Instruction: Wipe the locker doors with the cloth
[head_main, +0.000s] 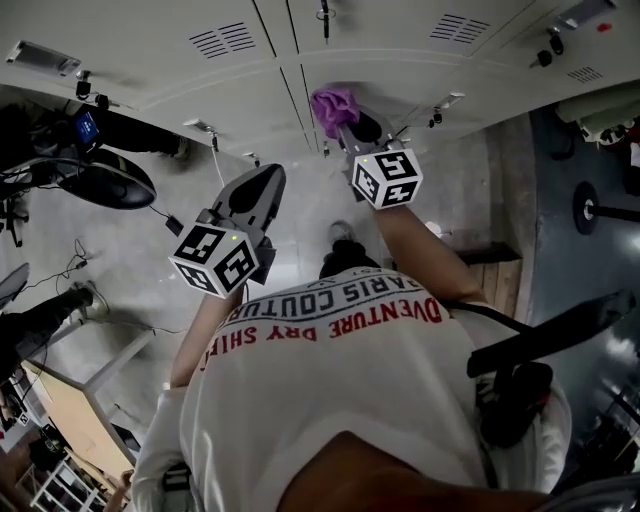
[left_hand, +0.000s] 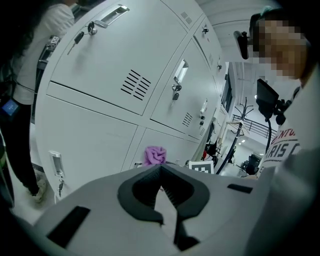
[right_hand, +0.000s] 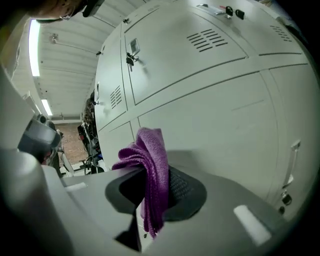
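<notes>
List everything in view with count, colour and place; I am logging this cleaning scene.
lockers: one bank, several doors, pale grey, straight ahead
cloth: one, purple, pinched between jaws, close to a door
keys: several, dark, hanging from door locks
bystander: one, white top, dark trousers, left of the lockers
shirt: one, white with red print, on the person
left gripper: one, grey, shut, empty
right gripper: one, grey, shut on the cloth
</notes>
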